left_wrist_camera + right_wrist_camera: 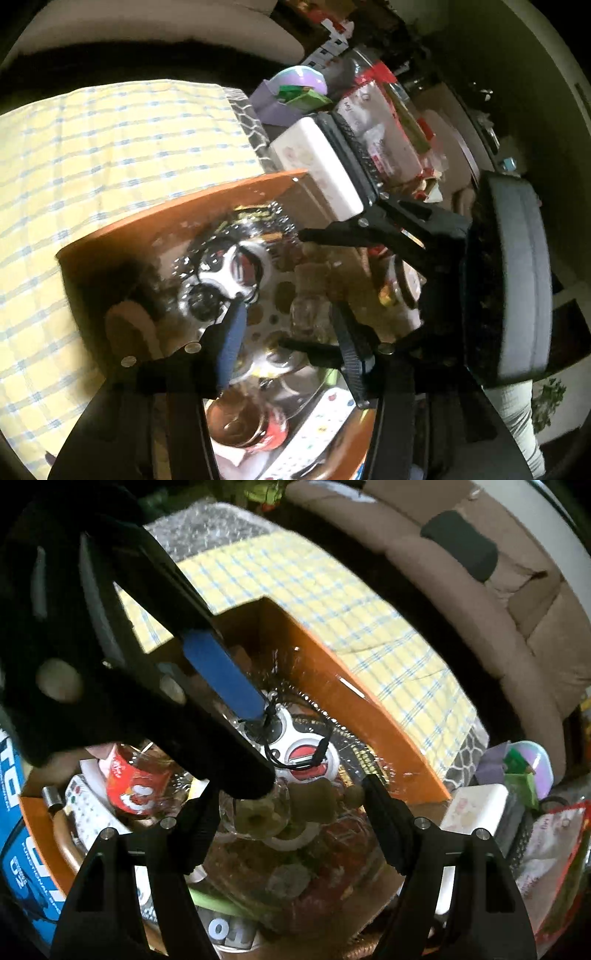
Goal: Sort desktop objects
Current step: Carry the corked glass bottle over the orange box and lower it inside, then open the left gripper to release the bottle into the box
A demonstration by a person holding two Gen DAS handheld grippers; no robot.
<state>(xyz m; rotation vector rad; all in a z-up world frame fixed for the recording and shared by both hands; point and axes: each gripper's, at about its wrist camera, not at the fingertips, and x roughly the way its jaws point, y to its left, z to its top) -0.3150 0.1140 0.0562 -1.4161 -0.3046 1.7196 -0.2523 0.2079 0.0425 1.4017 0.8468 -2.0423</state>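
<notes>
An orange box holds many loose items. A round white, red and black device with a black cord lies in clear wrap near its middle. My left gripper hangs open over the box, its blue-padded finger just below the device. My right gripper is open above the box, over a clear bag of mixed small items. The left gripper's blue pad crosses the right wrist view and touches the device's cord.
A red printed cup and a white dotted remote lie in the box. A yellow checked cloth covers the surface. A white case, purple holder and snack packets crowd beside it.
</notes>
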